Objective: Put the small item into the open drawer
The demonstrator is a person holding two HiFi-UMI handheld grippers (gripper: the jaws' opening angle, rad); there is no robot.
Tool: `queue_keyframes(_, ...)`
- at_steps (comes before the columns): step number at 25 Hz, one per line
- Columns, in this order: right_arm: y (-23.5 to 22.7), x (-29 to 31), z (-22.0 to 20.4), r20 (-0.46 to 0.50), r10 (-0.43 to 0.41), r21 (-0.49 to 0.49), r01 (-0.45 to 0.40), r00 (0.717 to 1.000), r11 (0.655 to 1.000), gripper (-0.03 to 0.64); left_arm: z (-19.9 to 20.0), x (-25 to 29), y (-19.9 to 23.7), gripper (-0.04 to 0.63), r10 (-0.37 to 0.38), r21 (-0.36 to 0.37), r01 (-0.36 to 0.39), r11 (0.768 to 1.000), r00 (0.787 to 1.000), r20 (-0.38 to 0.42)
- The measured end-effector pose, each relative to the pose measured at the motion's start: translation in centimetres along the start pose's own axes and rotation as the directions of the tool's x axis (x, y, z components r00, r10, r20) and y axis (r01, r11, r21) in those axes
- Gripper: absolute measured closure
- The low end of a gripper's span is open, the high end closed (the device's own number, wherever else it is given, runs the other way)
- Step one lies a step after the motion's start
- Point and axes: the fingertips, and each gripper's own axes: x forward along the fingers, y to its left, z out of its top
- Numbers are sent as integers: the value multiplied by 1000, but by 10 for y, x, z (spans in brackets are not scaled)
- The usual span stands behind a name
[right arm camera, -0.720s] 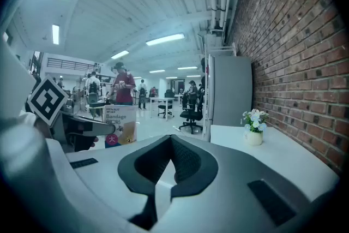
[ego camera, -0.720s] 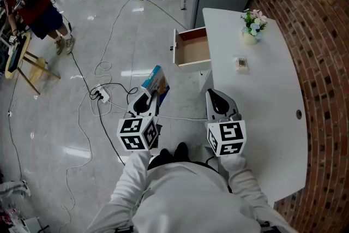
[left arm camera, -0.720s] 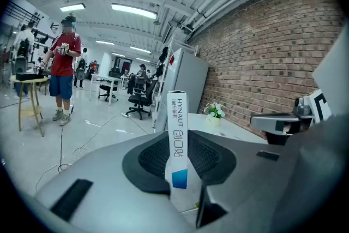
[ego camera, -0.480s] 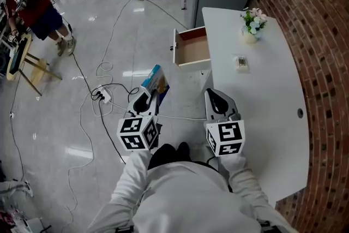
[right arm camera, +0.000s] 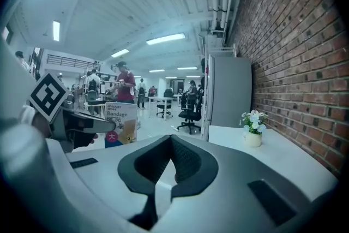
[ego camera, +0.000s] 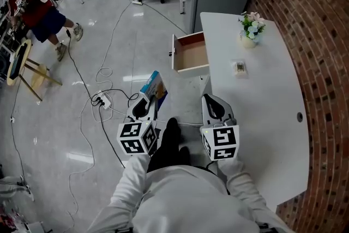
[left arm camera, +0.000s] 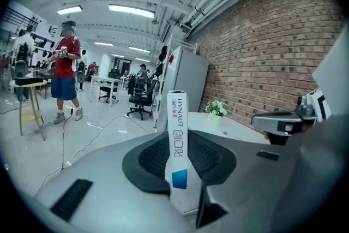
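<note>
My left gripper [ego camera: 146, 105] is shut on a blue and white bandage box [ego camera: 154, 87], held upright over the floor, left of the white table [ego camera: 262, 117]. In the left gripper view the box [left arm camera: 177, 139] stands edge-on between the dark pads of the left gripper [left arm camera: 182, 172]. My right gripper [ego camera: 212, 105] hovers at the table's near left edge, shut with nothing in it; its pads meet in the right gripper view [right arm camera: 162, 172]. The open wooden drawer [ego camera: 191, 52] sticks out of the table's left side ahead of both grippers. A small flat item [ego camera: 239, 67] lies on the table.
A small pot of flowers [ego camera: 249, 27] stands at the table's far end. A brick wall [ego camera: 322, 35] runs along the right. Cables and a power strip [ego camera: 101, 99] lie on the floor at left. A person in red [ego camera: 38, 11] stands far left beside a stool [ego camera: 30, 68].
The view has shifted forward a little, so the drawer and table sit slightly lower in the picture. Both grippers keep their pose, box still held. The person in red has stepped away.
</note>
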Motion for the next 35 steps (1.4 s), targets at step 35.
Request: queue_keyframes(35,-105,259,49,-113,-141,63,148,984,987,591,64,301,102,495,-130,-38,126,991,981,-141)
